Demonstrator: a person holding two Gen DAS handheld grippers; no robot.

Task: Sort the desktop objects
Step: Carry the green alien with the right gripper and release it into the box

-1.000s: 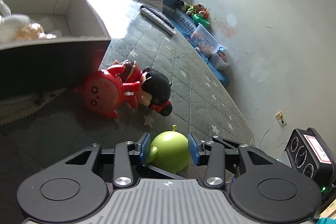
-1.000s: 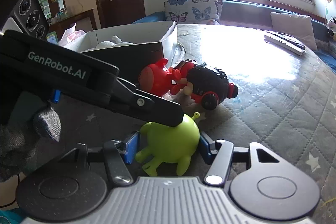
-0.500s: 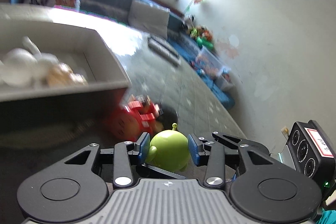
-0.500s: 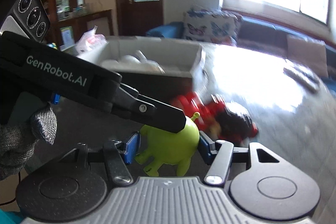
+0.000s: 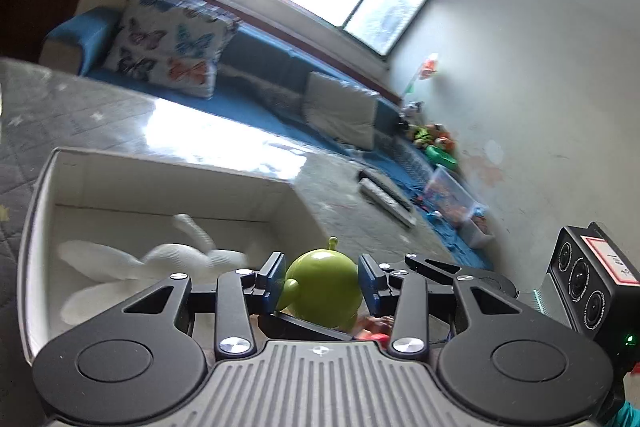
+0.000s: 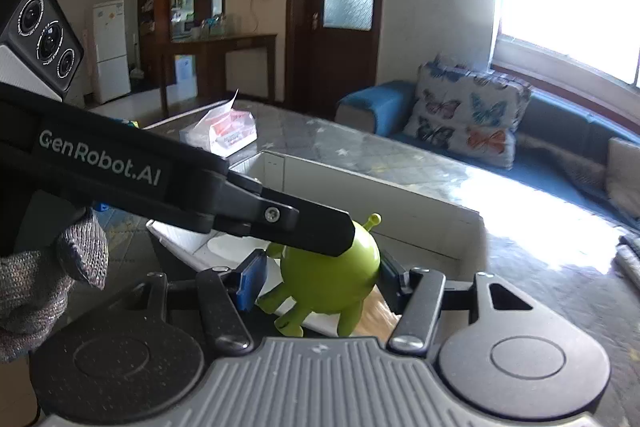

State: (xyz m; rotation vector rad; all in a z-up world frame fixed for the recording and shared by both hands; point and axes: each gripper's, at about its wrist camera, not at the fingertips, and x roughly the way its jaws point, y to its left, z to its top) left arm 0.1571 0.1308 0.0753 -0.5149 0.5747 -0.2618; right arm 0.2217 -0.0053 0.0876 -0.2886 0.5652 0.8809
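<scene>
A green alien toy (image 5: pixel 322 291) with one antenna is held between both grippers. My left gripper (image 5: pixel 322 281) is shut on its sides, and my right gripper (image 6: pixel 320 277) is shut on it too, from another angle (image 6: pixel 332 275). The toy hangs in the air at the near edge of an open white box (image 5: pixel 172 163), which also shows in the right wrist view (image 6: pixel 400 195). A white plush toy (image 5: pixel 160 263) lies inside the box. A bit of a red toy (image 5: pixel 374 333) shows below my left gripper.
The box sits on a grey quilted table (image 5: pixel 100 115). A tissue pack (image 6: pixel 224 133) lies on the far side. Remote controls (image 5: pixel 384 197) lie at the right. A blue sofa with a butterfly cushion (image 6: pixel 464 115) stands behind the table.
Both grippers have lifted the green toy off the table and carried it up to the box; the red and black toys have dropped out of view below.
</scene>
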